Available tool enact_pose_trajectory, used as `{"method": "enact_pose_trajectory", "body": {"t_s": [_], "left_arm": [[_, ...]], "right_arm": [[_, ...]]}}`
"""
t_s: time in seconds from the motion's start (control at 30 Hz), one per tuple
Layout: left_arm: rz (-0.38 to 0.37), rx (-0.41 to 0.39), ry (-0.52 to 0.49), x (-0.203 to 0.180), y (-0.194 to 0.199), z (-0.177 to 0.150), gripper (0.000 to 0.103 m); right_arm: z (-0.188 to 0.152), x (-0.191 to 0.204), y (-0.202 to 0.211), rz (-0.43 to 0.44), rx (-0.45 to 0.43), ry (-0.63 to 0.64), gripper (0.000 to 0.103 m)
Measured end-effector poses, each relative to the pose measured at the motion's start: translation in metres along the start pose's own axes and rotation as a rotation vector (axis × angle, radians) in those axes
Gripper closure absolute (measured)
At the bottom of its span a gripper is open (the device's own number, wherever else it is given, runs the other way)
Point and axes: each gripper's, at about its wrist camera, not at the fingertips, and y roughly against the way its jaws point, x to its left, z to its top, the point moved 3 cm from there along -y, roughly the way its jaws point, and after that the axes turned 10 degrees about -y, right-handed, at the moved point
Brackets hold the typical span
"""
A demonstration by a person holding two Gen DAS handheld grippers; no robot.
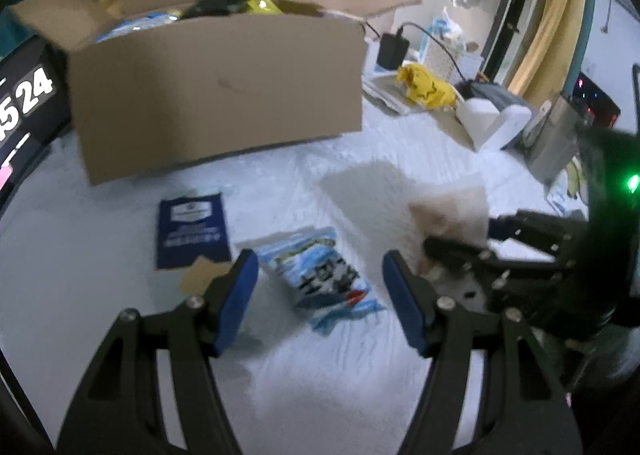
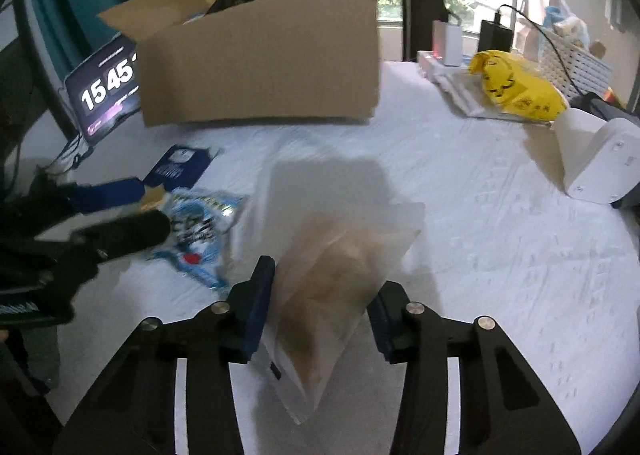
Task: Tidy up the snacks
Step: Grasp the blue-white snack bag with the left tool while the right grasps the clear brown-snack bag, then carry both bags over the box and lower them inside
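Item in hand: translucent snack pouch (image 2: 340, 275), between your right gripper (image 2: 320, 295)'s part-closed jaws, grip unconfirmed; left gripper (image 1: 316, 287) open above blue packet (image 1: 320, 275); carry level to cardboard box (image 2: 260, 63).

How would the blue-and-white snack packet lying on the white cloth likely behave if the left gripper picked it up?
The blue-and-white snack packet looks like thin, crinkled film, so it would probably flop and bend. It lies flat and looks light for its size. Its glossy surface may be slippery, so the left gripper, jaws open above it, might best pinch an edge.

Matt cardboard box (image 1: 216, 95); glossy plastic snack packet (image 1: 324, 275).
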Motion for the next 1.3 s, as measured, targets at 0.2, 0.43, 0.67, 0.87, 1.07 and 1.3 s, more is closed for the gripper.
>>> {"method": "enact_pose_trajectory", "body": {"t_s": [0.2,0.43,0.67,0.87,1.07,1.3], "left_arm": [[0.029,0.061,-0.055,-0.011,-0.031,0.005,0.04],[0.048,0.093,-0.088,-0.013,-0.044,0.005,0.063],[0.039,0.045,-0.083,-0.008,-0.021,0.009,0.067],[0.041,-0.03,-0.095,-0.005,0.011,0.028,0.067],[0.057,-0.106,-0.09,0.01,0.039,0.048,0.067],[0.079,-0.167,-0.067,0.034,0.055,0.068,0.067]], "right_arm": [[0.014,-0.032,0.008,-0.002,-0.031,-0.056,0.059],[0.028,-0.049,0.014,0.019,-0.062,-0.075,0.062],[0.045,-0.048,0.023,0.029,-0.098,-0.065,0.063],[0.065,-0.04,0.032,0.037,-0.138,-0.041,0.064],[0.085,-0.025,0.038,0.048,-0.173,-0.003,0.064],[0.118,0.009,0.038,0.074,-0.21,0.073,0.064]]}}
